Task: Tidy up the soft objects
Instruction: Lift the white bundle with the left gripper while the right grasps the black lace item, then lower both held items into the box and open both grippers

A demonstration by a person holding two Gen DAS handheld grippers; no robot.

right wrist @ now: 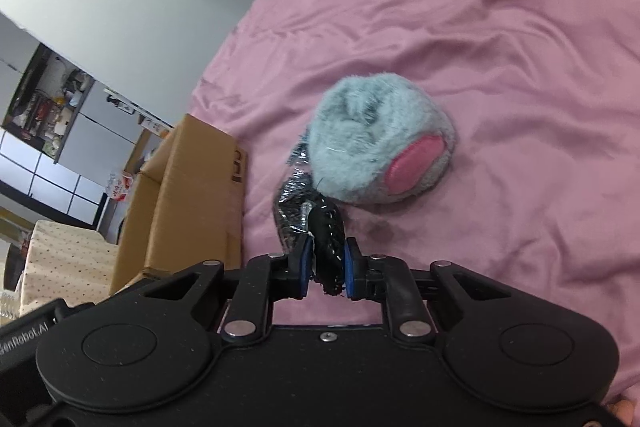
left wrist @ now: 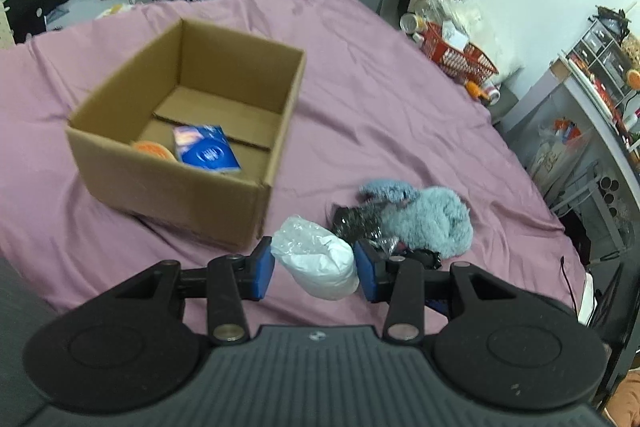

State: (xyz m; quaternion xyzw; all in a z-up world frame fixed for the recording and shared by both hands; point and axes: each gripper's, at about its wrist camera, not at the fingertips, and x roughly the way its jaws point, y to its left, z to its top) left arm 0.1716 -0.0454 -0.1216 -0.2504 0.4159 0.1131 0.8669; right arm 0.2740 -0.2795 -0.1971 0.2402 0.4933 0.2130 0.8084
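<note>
- The left gripper (left wrist: pixel 314 269) has its jaws set wide on either side of a white soft bundle in crinkled clear plastic (left wrist: pixel 318 261); the blue pads look to be just touching its sides, though I cannot tell whether they are pressing yet.
- That bundle lies on the mauve bed sheet (left wrist: pixel 400 99), just right of the near corner of the open brown cardboard box (left wrist: pixel 184 187).
- The box already holds a blue printed packet (left wrist: pixel 208 149) and an orange round item (left wrist: pixel 154 150) against its near wall.
- The right gripper (right wrist: pixel 328 263) has its jaws narrow, clamped on a black shiny plastic-wrapped item (right wrist: pixel 326 245) that lies on the sheet.
- Just beyond it, touching, is a grey-blue fluffy plush toy with a pink patch (right wrist: pixel 380 143), with the box to the left.
- Handling, as I judge it: everything here is light and yielding; the plastic wraps are slippery, so a grip across the full middle of each bundle should hold better than pinching loose film.
- The plush will compress; take it deep in the body.
</note>
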